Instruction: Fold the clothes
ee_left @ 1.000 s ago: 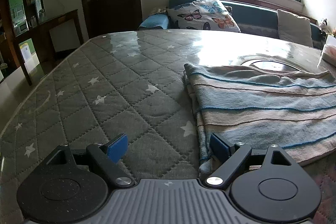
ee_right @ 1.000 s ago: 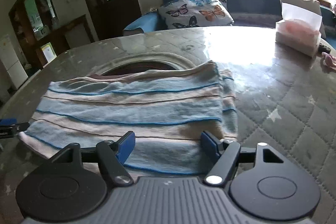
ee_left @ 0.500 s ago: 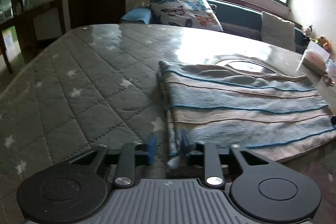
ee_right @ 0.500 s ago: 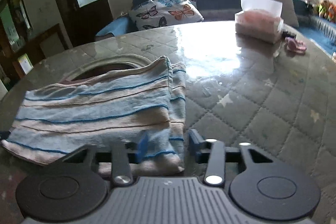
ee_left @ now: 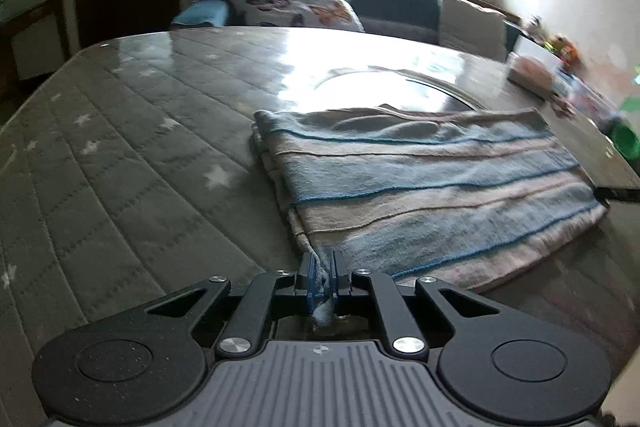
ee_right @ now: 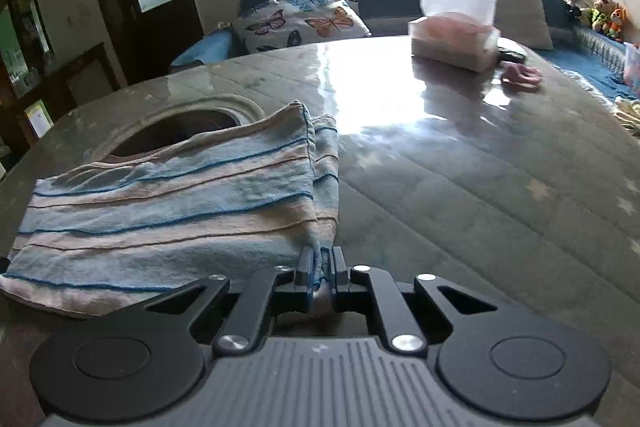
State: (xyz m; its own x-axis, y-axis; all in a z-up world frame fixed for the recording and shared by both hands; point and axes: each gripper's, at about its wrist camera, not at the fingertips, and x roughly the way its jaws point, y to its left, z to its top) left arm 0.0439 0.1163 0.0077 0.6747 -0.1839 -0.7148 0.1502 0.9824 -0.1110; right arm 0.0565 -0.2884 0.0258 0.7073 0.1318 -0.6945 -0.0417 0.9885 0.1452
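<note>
A folded cloth with blue, pale blue and beige stripes (ee_left: 432, 187) lies on the grey quilted table cover with white stars (ee_left: 120, 167). My left gripper (ee_left: 322, 269) is shut on the cloth's near left corner, which is bunched between the blue pads. In the right wrist view the same cloth (ee_right: 180, 203) lies to the left, and my right gripper (ee_right: 321, 265) is shut on its near right corner. Both corners are slightly lifted off the cover.
A round inset ring in the table (ee_right: 192, 115) lies under the cloth's far edge. A tissue box (ee_right: 454, 35) and a small pink item (ee_right: 520, 75) sit at the far right. A butterfly cushion (ee_right: 300, 15) rests on the sofa behind. A green object (ee_left: 624, 143) is at the right edge.
Both grippers went from open beside the cloth to shut on its near corners. The left one moved right onto the left corner, the right one onto the right corner.
</note>
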